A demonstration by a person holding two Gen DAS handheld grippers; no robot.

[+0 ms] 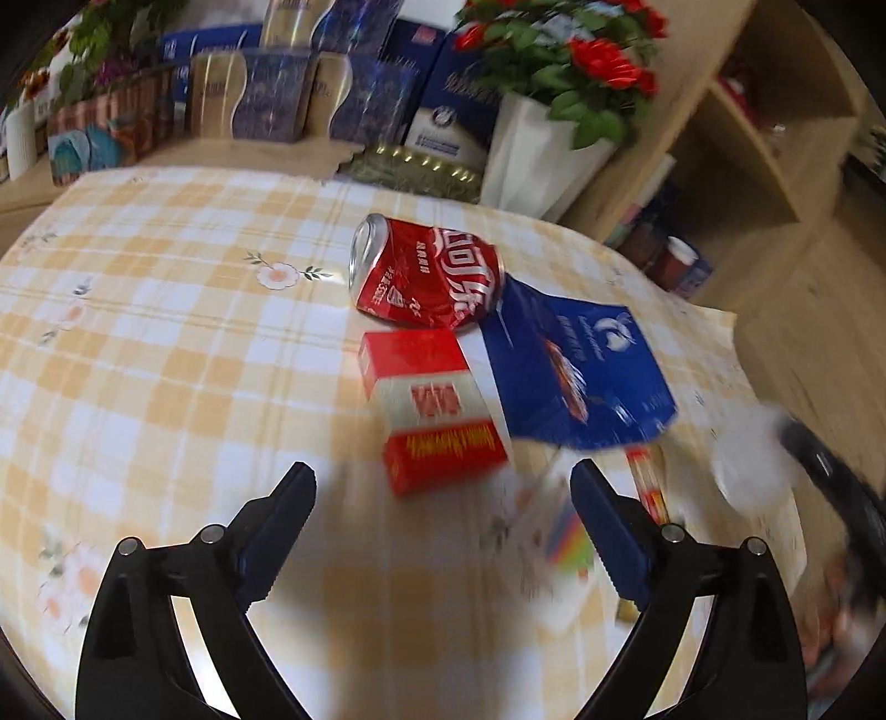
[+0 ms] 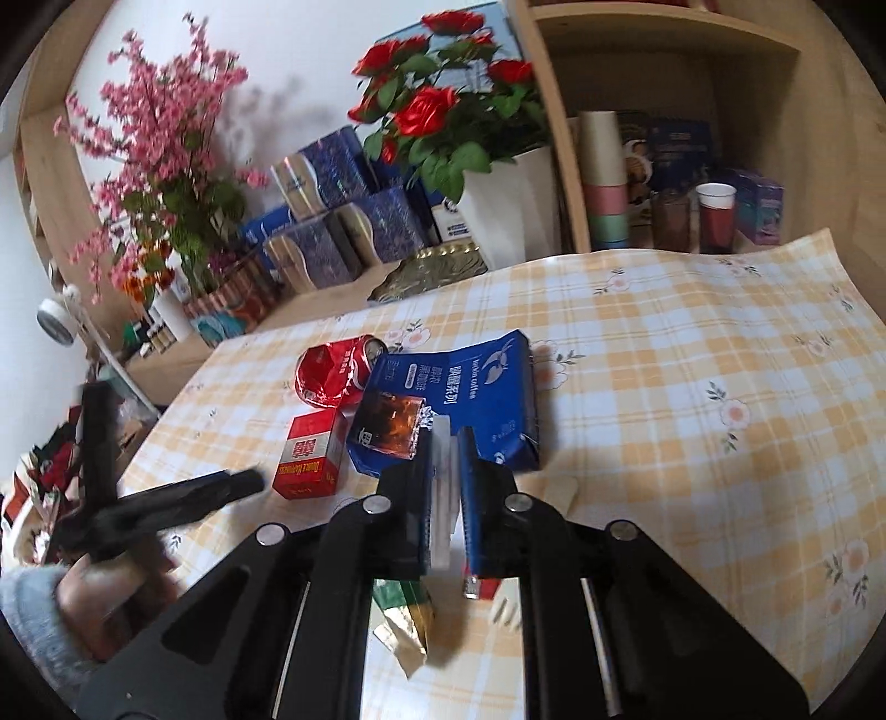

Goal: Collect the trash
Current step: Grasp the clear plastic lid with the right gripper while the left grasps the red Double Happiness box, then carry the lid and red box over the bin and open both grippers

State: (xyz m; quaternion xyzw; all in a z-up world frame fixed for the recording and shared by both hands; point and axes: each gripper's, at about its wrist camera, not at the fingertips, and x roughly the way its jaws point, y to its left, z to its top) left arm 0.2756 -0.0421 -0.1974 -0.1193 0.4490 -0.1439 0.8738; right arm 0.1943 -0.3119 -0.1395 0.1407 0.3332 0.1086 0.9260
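The left tool hung with its jaws spread wide and nothing between them above a surface covered in a yellow-and-white checked cloth with small flowers. Just ahead of its fingers lay a red-and-white cigarette pack, flat on the cloth, with a crushed red soda can on its side just behind it and a flattened blue coffee carton touching both on the right. The right tool was pressed together on a thin white piece of trash, pinched upright between the dark blue pads; what the piece was could not be told. Below that tool, a crumpled green-and-gold wrapper lay on the cloth. In the right wrist view the left tool appeared at the left edge, blurred, held by a hand in a grey sleeve. In the left wrist view a blurred white shape at the right edge sat by the dark arm of the other tool. Behind the surface stood a white pot of red roses, a spray of pink blossoms, stacked blue boxes and a wooden shelf holding cups
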